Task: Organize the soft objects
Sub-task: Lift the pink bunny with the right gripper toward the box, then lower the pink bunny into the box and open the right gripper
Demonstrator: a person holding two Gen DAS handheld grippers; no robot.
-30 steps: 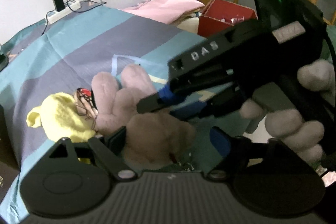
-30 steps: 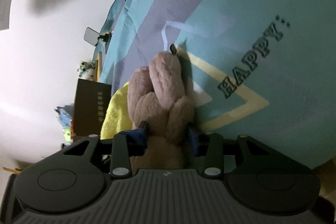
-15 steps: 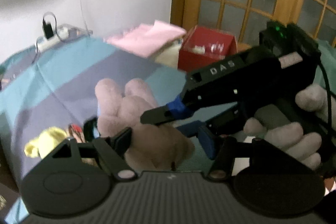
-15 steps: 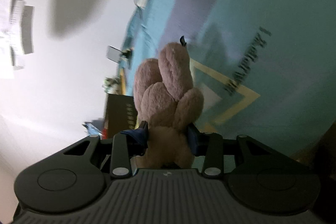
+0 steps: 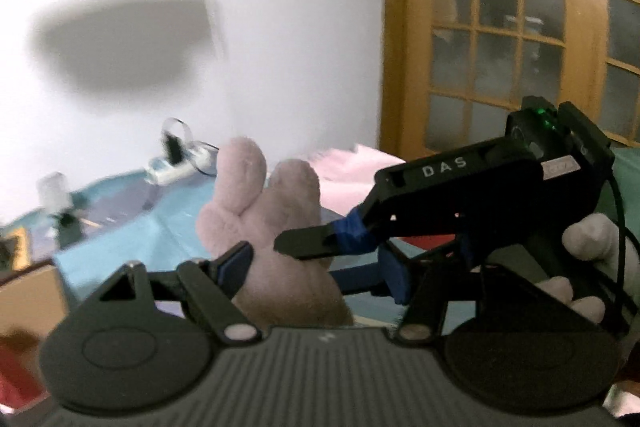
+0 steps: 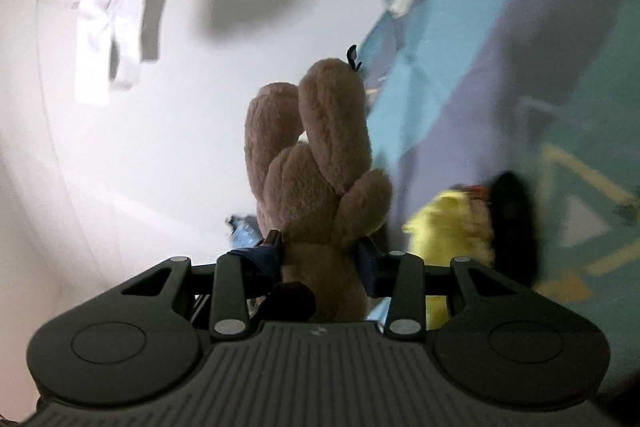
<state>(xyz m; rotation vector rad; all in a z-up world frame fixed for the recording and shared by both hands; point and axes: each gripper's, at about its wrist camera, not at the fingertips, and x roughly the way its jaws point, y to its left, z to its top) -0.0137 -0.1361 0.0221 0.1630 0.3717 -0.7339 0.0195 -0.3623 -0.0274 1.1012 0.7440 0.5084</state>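
Pinching the brown plush rabbit (image 6: 320, 187) low on its body, the right gripper (image 6: 320, 255) has both blue-taped pads pressed into the fur, jaws narrow around it, and the toy's long ears stand up straight ahead of the camera against the white wall (image 6: 120, 147). From the left wrist view the same rabbit (image 5: 272, 223) sits between the fingers of the left gripper (image 5: 316, 275). Its left pad touches the fur. Its right pad stands off to the side of the body with a gap, so I cannot tell whether this gripper truly grips. The right gripper's black body, marked DAS, crosses in from the right in that view, held by a gloved hand (image 5: 588, 267), and its finger lies over the rabbit's flank, hiding part of it.

Below and to the right of the toy in the right wrist view lies a yellow plush (image 6: 452, 223) on the blue and purple bedspread (image 6: 520, 47), with a dark blurred shape just beside it. A white power strip (image 5: 172, 169) with a plugged charger rests at the far edge of the bed. Pink folded cloth (image 5: 360, 167) lies behind the rabbit, near a wooden glazed door (image 5: 500, 27).
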